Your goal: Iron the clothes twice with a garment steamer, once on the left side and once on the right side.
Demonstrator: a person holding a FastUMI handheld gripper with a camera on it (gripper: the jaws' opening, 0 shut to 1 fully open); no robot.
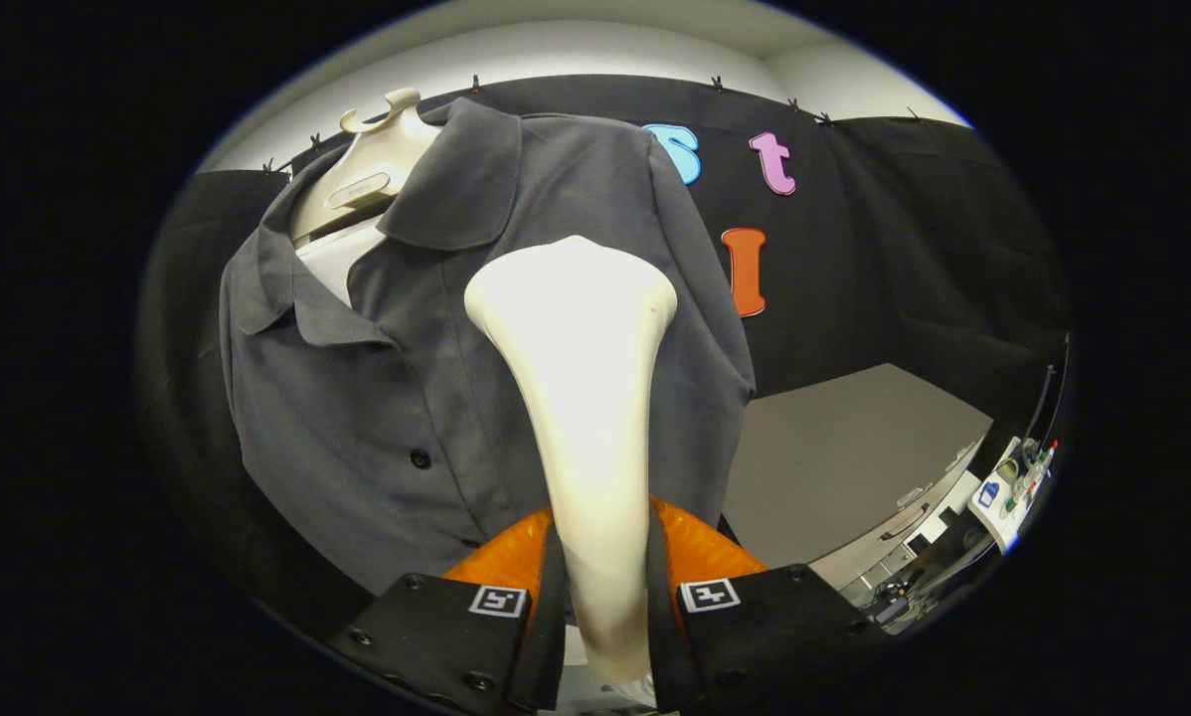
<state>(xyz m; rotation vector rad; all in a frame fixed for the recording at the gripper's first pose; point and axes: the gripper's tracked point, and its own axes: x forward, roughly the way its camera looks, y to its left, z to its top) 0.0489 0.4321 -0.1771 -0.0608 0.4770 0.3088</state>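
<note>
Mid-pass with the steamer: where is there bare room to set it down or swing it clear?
The gripper is shut on the steamer, its head against the shirt. Free patch: the grey tabletop, between shirt and cloth wall. Crowded: the gear past the table's edge.

I've got the gripper [600, 597] tilted upward, its two fingers reaching forward side by side and angled up. The jaws stand narrowed, with one finger [516, 572] pressing in from the left and the other finger [690, 562] pressing in from the right, so both are clamped against the steamer [581, 398] handle that runs up between them. The grip looks even, each finger seated at about the same height on the handle. The mounting blocks behind the fingers sit level with each other.
</note>
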